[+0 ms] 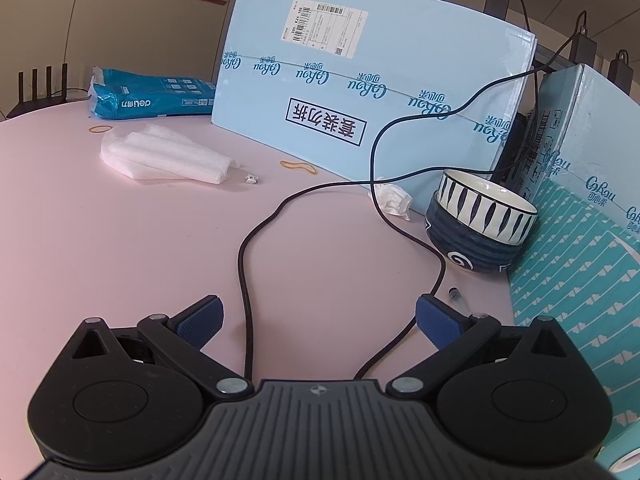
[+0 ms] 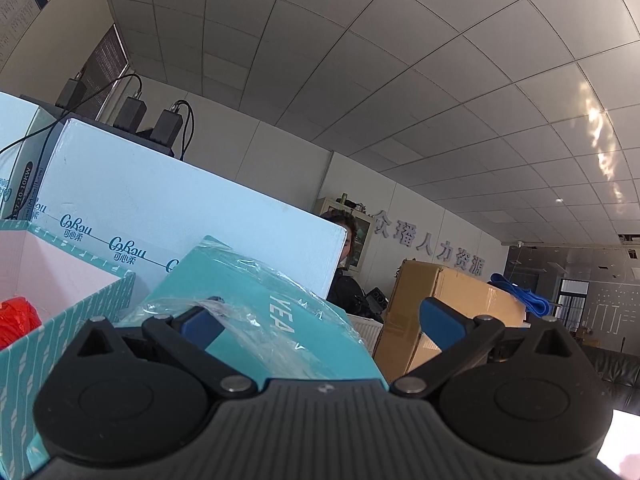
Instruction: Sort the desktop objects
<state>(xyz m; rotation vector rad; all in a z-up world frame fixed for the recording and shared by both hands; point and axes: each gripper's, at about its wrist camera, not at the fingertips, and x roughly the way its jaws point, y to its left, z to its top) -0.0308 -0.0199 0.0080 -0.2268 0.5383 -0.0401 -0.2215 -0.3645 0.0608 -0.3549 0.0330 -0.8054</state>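
Note:
My left gripper [image 1: 318, 322] hovers open just above the pink table [image 1: 100, 240], with a black cable [image 1: 242, 280] running between its blue pads [image 1: 200, 320]. Two stacked blue-and-white bowls [image 1: 480, 224] stand ahead to the right, next to a crumpled tissue [image 1: 394, 198]. A small clear tube [image 1: 456, 294] lies by the right finger. My right gripper [image 2: 322, 324] is open and tilted upward. A teal plastic-wrapped box [image 2: 260, 312] lies between its fingers, close against the left pad [image 2: 204, 324] and apart from the right one.
White foam sheets [image 1: 168, 156], two rubber bands [image 1: 298, 166], a paper pack [image 1: 152, 98] and a large light-blue carton [image 1: 360, 80] sit further back. A teal patterned bin [image 2: 80, 320] holds something red [image 2: 16, 320]. A person's head [image 2: 344, 232] shows behind the carton.

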